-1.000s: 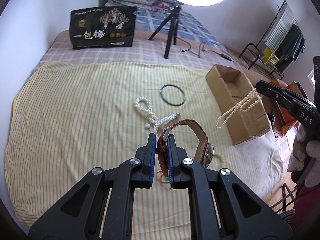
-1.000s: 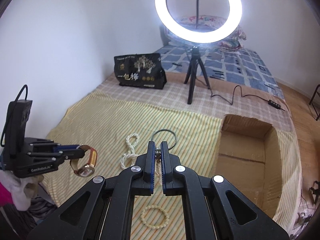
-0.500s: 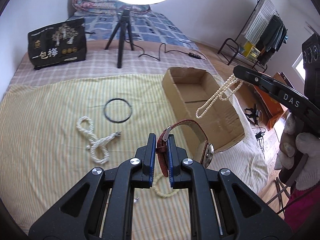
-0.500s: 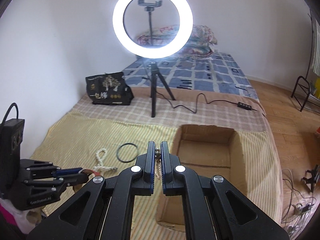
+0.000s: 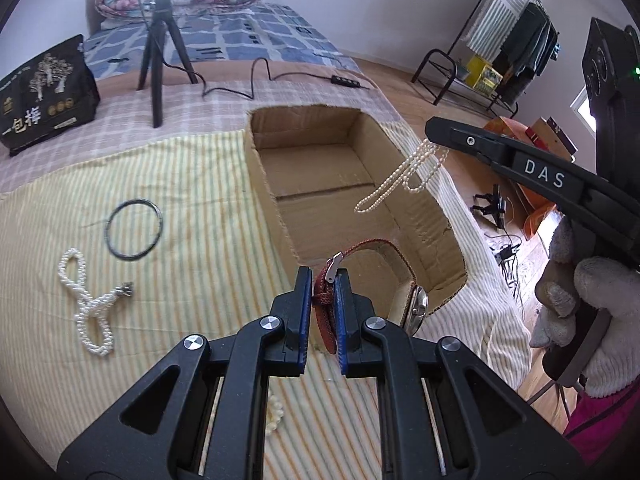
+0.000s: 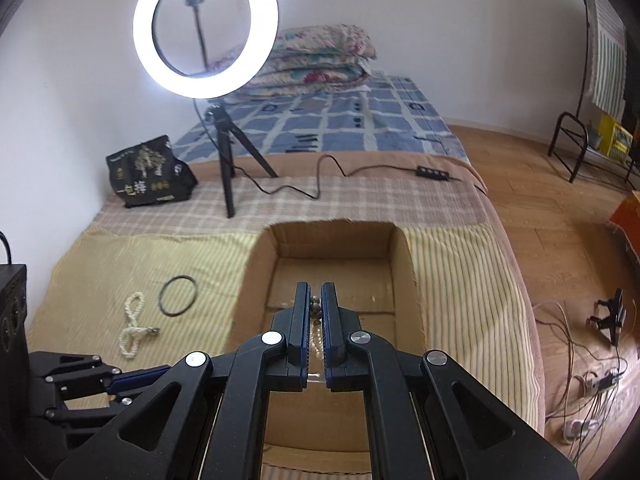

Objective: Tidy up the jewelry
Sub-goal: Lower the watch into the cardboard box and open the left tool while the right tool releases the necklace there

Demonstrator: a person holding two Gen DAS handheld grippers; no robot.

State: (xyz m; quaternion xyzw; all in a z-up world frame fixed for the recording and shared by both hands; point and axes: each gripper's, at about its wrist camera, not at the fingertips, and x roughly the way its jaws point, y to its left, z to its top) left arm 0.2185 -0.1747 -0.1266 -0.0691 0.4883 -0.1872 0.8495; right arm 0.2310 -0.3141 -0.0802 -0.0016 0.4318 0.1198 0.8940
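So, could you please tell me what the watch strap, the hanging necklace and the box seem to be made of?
The watch strap, pinched in the left gripper, looks like reddish-brown textured leather or an imitation; its case looks like shiny metal. The hanging necklace, in the right gripper, looks like small glossy cream beads, perhaps pearls or imitations. The box is plain brown corrugated cardboard with rough cut edges.

watch strap (image 5: 326, 312): red | pearl necklace (image 5: 394, 182): white | cardboard box (image 5: 420, 216): brown | bed cloth (image 5: 192, 184): yellow-striped | ring (image 5: 134, 228): black
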